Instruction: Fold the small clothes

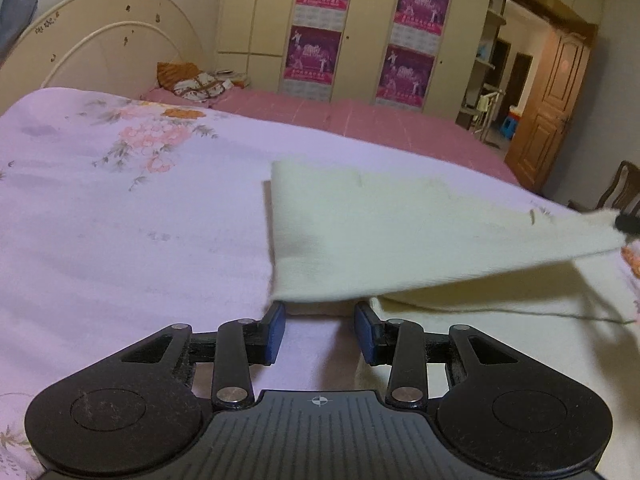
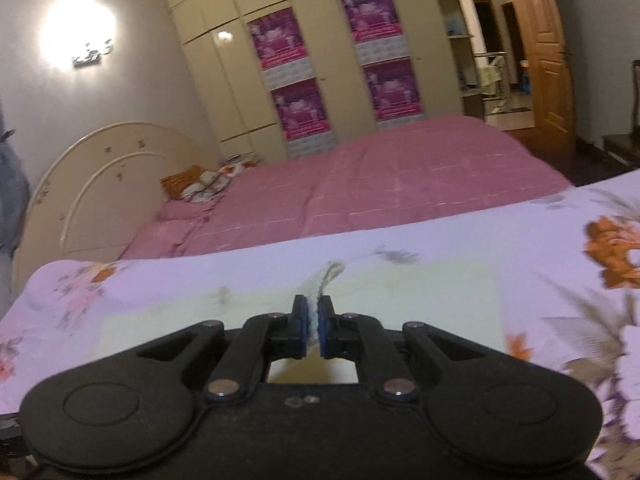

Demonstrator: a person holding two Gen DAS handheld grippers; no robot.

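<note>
Nearest in the left wrist view, the left gripper (image 1: 319, 322) stands with its blue pads (image 1: 276, 330) part-way apart and nothing between them; the near corner of the cream cloth (image 1: 384, 232) hangs just beyond the tips, at twelve o'clock from them. From there the cloth rises toward three o'clock, where a dark tip (image 1: 627, 225) at the frame edge lifts its far corner off the floral sheet (image 1: 120, 208); this looks like the other tool. A lower layer of the same cloth (image 1: 500, 292) lies flat on the sheet at about four o'clock.

In the right wrist view, the right gripper (image 2: 314, 322) is closed tight on a bunched edge of the cloth (image 2: 320, 304), a twist of it poking out past the pads toward twelve o'clock. The rest of the cloth (image 2: 420, 292) spreads flat ahead on the sheet.

The step in hand appears to be carrying one half over the other. To do it well, the left tool should take the near hanging corner before the right one travels further, so both corners move level and the fold line stays straight. Keep the lifted flap taut but not stretched, or the lower layer may drag and wrinkle.

Further off, at eleven to one o'clock, lie a pink quilt (image 2: 400, 184), a cream headboard (image 1: 108, 44) and wardrobe doors with purple posters (image 1: 320, 20).
</note>
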